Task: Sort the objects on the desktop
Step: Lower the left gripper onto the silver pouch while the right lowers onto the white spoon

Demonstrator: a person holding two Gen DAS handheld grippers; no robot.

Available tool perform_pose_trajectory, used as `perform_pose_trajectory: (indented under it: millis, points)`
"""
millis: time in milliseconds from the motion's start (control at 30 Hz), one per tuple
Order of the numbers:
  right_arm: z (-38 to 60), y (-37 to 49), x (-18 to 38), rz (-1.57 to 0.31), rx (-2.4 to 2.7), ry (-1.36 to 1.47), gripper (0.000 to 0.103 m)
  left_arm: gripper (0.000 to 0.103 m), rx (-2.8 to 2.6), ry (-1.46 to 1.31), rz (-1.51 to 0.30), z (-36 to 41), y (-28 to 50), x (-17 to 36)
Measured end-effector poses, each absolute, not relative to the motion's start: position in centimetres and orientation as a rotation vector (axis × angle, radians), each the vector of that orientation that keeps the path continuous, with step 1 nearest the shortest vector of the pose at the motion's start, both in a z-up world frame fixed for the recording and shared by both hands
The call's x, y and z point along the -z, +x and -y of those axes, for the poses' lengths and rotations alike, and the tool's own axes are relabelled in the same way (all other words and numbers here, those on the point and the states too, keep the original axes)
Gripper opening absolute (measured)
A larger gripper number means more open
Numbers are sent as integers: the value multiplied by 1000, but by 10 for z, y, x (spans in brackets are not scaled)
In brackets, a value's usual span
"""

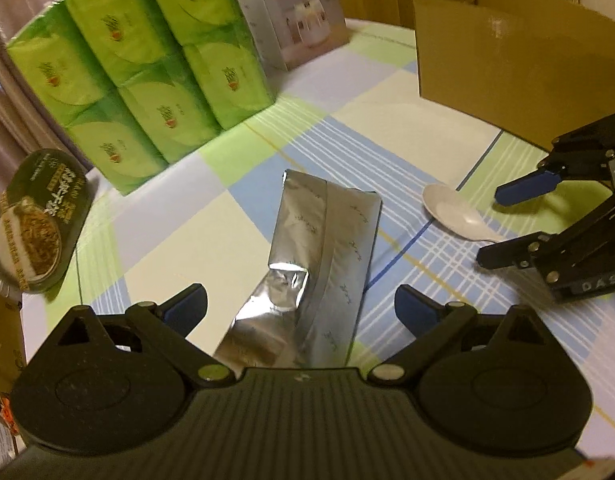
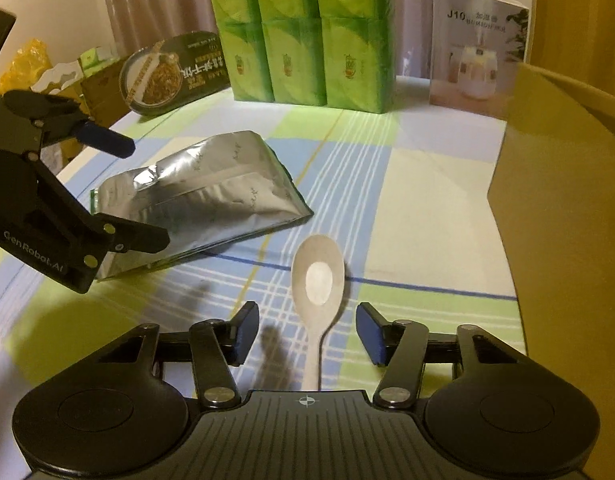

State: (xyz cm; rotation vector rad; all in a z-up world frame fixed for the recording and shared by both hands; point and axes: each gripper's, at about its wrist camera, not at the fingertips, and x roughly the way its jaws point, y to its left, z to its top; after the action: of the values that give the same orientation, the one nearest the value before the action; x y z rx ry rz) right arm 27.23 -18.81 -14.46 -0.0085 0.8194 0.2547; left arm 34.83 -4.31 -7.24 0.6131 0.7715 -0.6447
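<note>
A silver foil pouch (image 1: pixel 319 256) lies flat on the checked tablecloth; it also shows in the right wrist view (image 2: pixel 211 204). My left gripper (image 1: pixel 301 308) is open, its fingers on either side of the pouch's near end, not closed on it. A white spoon (image 2: pixel 317 284) lies on the cloth, bowl away from me; it also shows in the left wrist view (image 1: pixel 455 214). My right gripper (image 2: pixel 305 338) is open, its fingers on either side of the spoon's handle. The right gripper also shows at the right of the left wrist view (image 1: pixel 495 224), and the left gripper at the left of the right wrist view (image 2: pixel 143 192).
A cardboard box (image 1: pixel 515 64) stands at the right, seen close in the right wrist view (image 2: pixel 563 208). A green tissue multipack (image 1: pixel 139 68), a white humidifier box (image 1: pixel 295 12) and a round noodle bowl (image 1: pixel 35 220) stand along the back and left of the table.
</note>
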Motion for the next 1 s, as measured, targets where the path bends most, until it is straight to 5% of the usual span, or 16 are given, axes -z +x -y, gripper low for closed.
perform_pose_trajectory:
  millis: [467,633,1000]
  points:
    - [176,285,157,-774,-247,-97,29,88,682,675,-859,64,374,95]
    - [177,281,158,-767,-250,-97,28,67,670,680,-892,68,378,98]
    - [191,245,147,-824,-243,-43,28,46,692,737,-902,68,341,92]
